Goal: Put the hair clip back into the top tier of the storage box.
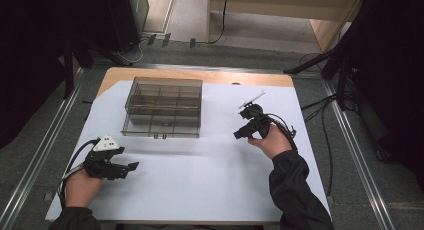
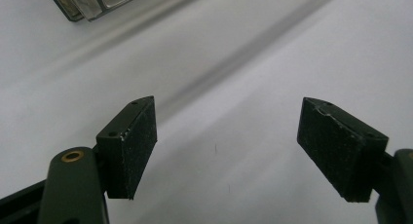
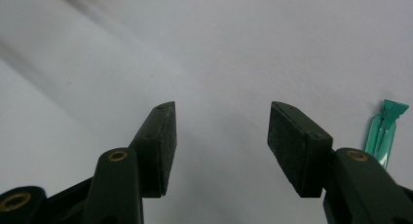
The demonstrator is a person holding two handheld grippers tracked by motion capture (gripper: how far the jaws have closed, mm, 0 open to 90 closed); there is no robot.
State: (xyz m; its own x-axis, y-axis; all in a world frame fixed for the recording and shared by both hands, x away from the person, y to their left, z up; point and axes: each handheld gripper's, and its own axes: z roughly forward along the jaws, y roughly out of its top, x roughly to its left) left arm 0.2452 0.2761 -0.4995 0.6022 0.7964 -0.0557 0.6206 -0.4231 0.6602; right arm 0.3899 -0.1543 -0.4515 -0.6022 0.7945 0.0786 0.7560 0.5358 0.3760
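bench point(image 1: 200, 180) white-covered | clear compartment box point(image 1: 163, 107) far-centre on it, lid shut | left claw point(image 1: 131, 168) near-left of box, jaws wide, empty | right claw point(image 1: 239, 134) right of box, jaws apart, empty | small green clip point(image 3: 384, 131) beside right claw

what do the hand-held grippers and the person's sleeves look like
Both are black with two jaws: the left hand-held gripper carries a grey three-cornered plate on top, and the right hand-held gripper trails a black cable. The jaws have flat dark pads and brass-coloured pivot rivets. The sleeves are dark.
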